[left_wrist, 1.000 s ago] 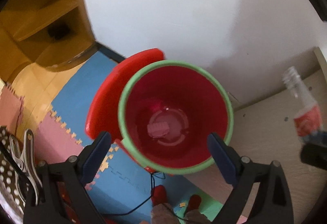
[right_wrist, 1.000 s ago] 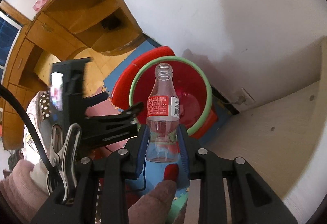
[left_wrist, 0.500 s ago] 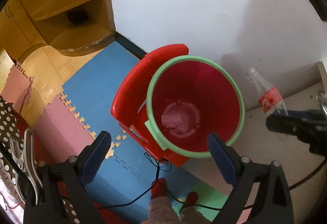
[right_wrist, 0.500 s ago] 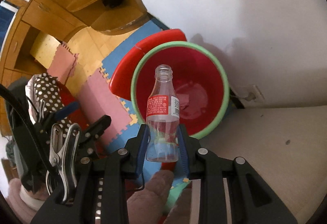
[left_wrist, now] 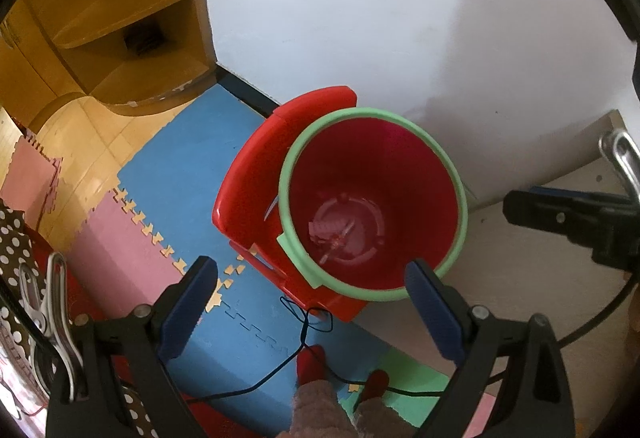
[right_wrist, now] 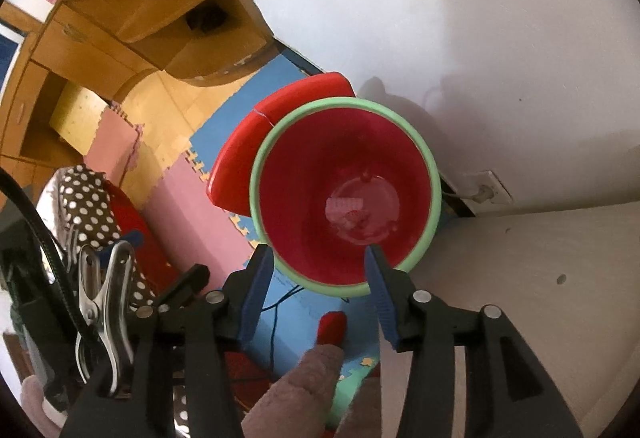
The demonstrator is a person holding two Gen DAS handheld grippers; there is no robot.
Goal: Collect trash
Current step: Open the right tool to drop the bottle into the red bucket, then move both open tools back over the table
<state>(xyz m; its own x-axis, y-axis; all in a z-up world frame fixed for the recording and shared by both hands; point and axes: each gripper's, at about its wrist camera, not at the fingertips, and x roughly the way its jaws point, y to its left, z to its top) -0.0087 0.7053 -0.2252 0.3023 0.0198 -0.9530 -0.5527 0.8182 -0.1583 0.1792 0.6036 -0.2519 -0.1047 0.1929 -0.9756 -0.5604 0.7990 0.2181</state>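
Gone from between the blue pads of the right gripper (right_wrist: 318,288) is the clear bottle (left_wrist: 336,242) that stood clamped there a moment ago; its jaws have just been opening and nothing is between them now; the bottle lies blurred at the bottom of the red bin (left_wrist: 448,174), beside a pale scrap (right_wrist: 344,206) already in there. That piece of trash looks collected, by my reading; whether more waits elsewhere the views do not show, since neither camera shows any other trash. The right gripper hangs over the bin's green rim, released and touching nothing. The left gripper (left_wrist: 312,312) is spread wide and empty, pointing down over the blue floor mat (left_wrist: 188,174) and the bin's near edge.
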